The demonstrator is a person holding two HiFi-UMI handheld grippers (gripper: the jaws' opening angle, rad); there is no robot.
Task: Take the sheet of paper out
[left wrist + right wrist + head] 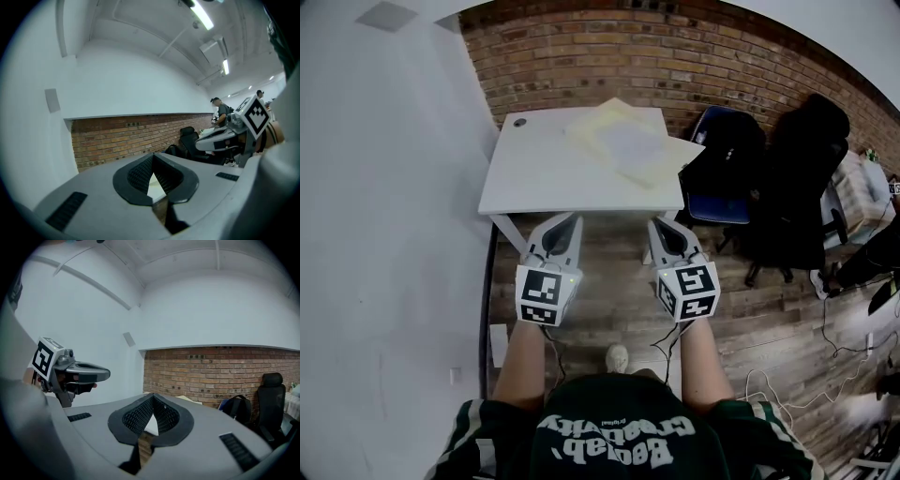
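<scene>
Only the head view showed the sheet of paper (628, 142), lying with a pale yellow folder (602, 117) on the white surface (534, 178). The gripper views showed the left gripper (153, 161) and right gripper (153, 401) clenched shut, empty.

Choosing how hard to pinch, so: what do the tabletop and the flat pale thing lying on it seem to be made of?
Tabletop: smooth matte white, thin edge, probably laminate or painted board. Pale thing: thin, flat, cream-yellow, sharp corners, one poking past the tabletop's right edge, so likely paper or a paper envelope; its greyer middle may be another sheet, too blurred to tell.
</scene>
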